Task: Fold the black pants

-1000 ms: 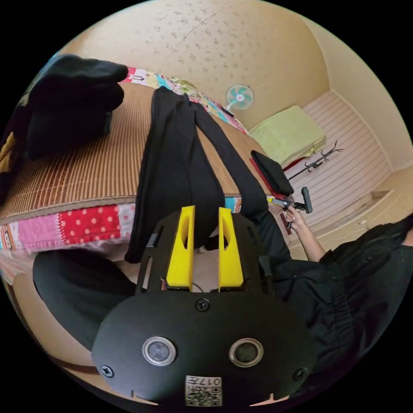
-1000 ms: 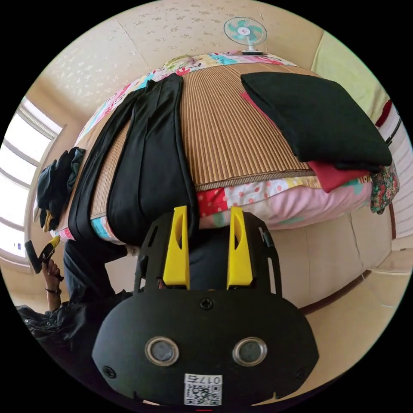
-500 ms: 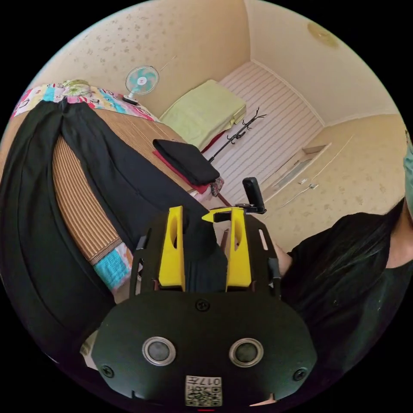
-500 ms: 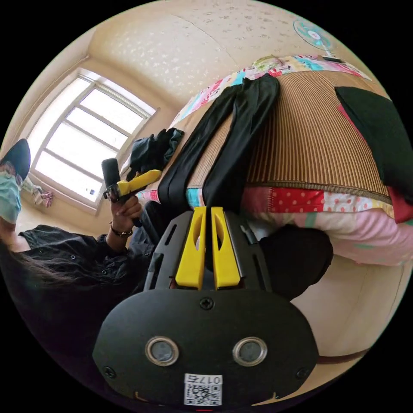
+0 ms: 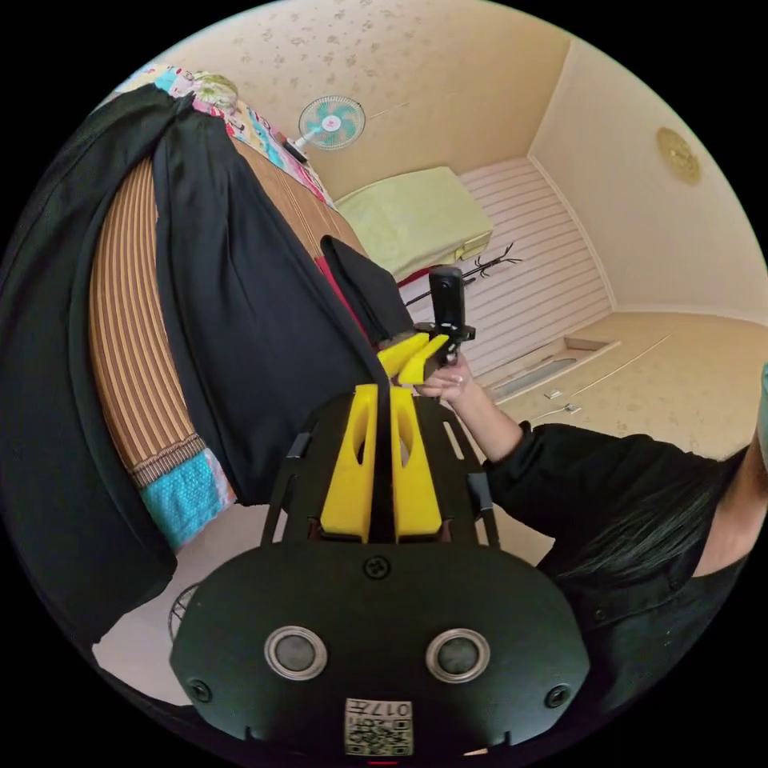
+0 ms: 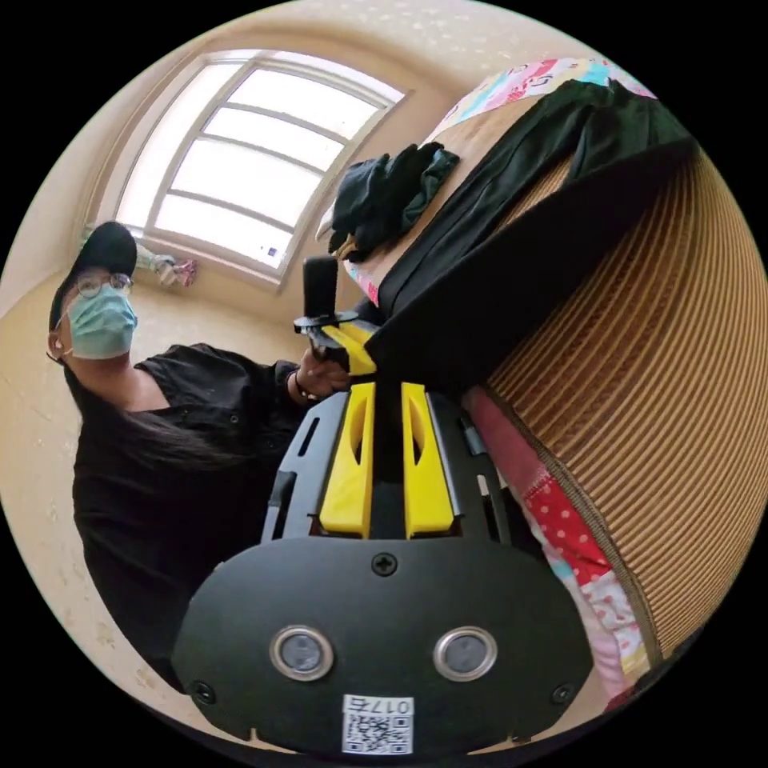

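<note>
Since the picture 1 second back, both tongs have gone from gaping near the hanging end of the black pants to being clenched on it. In the left gripper view, the left tongs have both yellow jaws pressed on a taut edge of the black cloth, with the right tongs just beyond, in the person's hand. In the right gripper view, the right tongs pinch black fabric between closed jaws, and the left tongs sit just past them at the same hem.

The pants lie lengthwise over the striped mat on the bed, 2 legs side by side, the far end near the patchwork quilt, the near end hanging off the bed edge and now lifted. A second dark garment is heaped by the window side, and a folded black piece rests further along.

Both grips look secured, so the fold can probably start: carrying the held end up over the mat toward the far end.
</note>
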Tool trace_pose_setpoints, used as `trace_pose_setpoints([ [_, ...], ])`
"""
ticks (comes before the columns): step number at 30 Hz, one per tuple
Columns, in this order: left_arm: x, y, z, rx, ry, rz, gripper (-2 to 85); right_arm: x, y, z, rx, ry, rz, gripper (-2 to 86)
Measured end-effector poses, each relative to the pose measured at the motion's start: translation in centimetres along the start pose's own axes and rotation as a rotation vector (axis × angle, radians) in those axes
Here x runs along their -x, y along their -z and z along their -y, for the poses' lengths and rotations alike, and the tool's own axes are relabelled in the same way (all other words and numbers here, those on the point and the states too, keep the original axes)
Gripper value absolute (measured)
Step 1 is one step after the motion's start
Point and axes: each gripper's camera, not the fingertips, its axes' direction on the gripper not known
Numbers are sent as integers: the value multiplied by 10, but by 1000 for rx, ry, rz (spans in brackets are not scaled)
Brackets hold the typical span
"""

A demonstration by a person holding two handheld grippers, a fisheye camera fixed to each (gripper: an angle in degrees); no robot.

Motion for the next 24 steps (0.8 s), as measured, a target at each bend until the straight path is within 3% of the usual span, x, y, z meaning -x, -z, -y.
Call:
trace_pose_setpoints([
  [4, -2, 15, -7, -59, -11, -17, 29, -77, 73, 103, -231, -214, -223, 157],
  [7, -6, 17, -6, -42, -35, -28, 30, -136, 83, 174, -273, -329, -377, 175],
  [14, -9, 34, -15, -56, -70, -33, 30, -215, 86, 219, -609, -516, -279, 149],
  [18, -4, 49, -28, -34, -147, -5, 26, -222, 82, 228, -719, -591, -258, 53],
  [21, 6, 71, -41, -93, -107, -50, 24, -202, 75, 244, -754, -546, -259, 39],
  [24, 15, 104, -60, -177, -27, -84, 21, -151, 53, 277, -841, -264, -160, 34],
])
